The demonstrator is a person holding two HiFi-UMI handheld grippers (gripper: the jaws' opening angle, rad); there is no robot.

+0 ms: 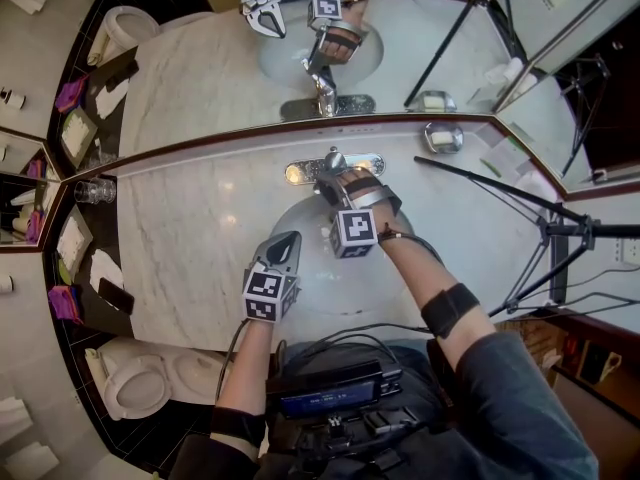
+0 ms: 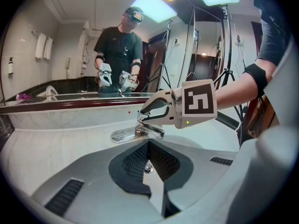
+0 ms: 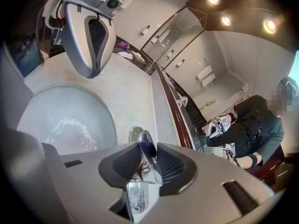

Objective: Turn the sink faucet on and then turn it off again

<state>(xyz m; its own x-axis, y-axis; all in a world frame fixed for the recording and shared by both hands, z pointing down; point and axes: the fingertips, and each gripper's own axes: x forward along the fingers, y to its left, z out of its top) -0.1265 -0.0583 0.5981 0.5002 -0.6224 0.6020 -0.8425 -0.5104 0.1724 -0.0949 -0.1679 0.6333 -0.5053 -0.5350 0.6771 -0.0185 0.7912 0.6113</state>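
Chrome faucet lever (image 3: 145,149): sat low centre in right gripper view, long axis running along the jaws of right gripper (image 2: 141,115), apparently pinched between part-closed pads. Had left gripper (image 1: 285,248) shut, empty, farther off, lower left.

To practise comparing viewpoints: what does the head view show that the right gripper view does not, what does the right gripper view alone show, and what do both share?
Only the head view: the soap dish on the counter and the tripod beside it. Only the right gripper view: close up, the right gripper with both pads closed on the faucet handle. Both: the sink basin, the faucet and the shut, empty left gripper.
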